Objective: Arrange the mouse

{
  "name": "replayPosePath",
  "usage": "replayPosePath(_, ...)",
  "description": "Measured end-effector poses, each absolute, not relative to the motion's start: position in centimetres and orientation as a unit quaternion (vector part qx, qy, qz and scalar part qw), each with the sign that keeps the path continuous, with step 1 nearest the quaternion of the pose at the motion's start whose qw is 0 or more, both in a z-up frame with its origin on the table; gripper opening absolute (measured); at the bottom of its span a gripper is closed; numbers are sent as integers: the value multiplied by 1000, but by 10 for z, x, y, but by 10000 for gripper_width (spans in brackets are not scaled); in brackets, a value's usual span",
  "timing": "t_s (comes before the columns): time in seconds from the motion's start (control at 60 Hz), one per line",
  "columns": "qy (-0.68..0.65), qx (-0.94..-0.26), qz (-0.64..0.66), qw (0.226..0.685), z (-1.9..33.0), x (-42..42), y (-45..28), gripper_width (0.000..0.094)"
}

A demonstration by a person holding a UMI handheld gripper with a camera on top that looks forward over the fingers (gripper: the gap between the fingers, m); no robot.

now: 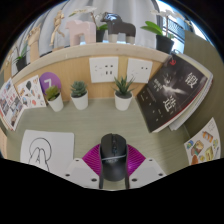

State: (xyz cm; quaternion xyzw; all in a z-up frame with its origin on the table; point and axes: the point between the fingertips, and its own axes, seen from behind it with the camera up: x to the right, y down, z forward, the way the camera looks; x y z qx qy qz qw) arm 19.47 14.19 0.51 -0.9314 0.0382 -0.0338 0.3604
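We find the mouse [113,156] lying between the two fingers of the claw [113,166], its nose pointing forward and its tail end towards us. The magenta pads [93,156] sit at either flank of the mouse — whether both actually press on it we cannot tell, since the body covers the contact lines. The mouse appears to rest on the pale desk surface [80,125].

Handling assessment: we judge the mouse a light, rigid plastic shell, smooth and somewhat slippery on its curved top. The flanks at mid-body are the proper place to grip — the sides run most nearly parallel there.

Beyond the fingers stand three small potted plants [79,94]; to the right of them leans a dark open book [172,92]. Forward and to the left lies a white sheet with a line drawing [42,152].
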Motion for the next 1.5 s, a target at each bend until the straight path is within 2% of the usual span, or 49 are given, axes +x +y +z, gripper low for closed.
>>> replayPosePath(0.267,43,-859,-15,510,209,118,179,288)
replayPosePath(0.333,30,-847,-1,531,241,83,179,288)
replayPosePath(0.4,13,-841,7,540,254,48,175,288)
replayPosePath(0.45,-3,-840,10,542,251,21,172,286)
replayPosePath(0.517,-20,-851,4,524,225,-6,167,287)
replayPosePath(0.683,-34,-895,-1,445,107,-42,151,286)
replayPosePath(0.783,-37,-913,-1,406,51,-48,136,288)
replayPosePath(0.95,-32,-929,-11,370,6,-45,122,290)
replayPosePath(1.05,-29,-935,-8,352,-12,-47,113,339)
replayPosePath(1.15,-26,-933,-7,358,-10,-48,114,414)
replayPosePath(1.233,-22,-941,-4,336,-13,-46,109,490)
replayPosePath(1.283,-11,-942,-15,335,-5,-41,108,701)
replayPosePath(1.333,-3,-936,-30,352,12,-35,110,848)
replayPosePath(1.35,-2,-934,-34,356,18,-34,110,872)
replayPosePath(1.5,20,-918,-35,394,87,-41,95,862)
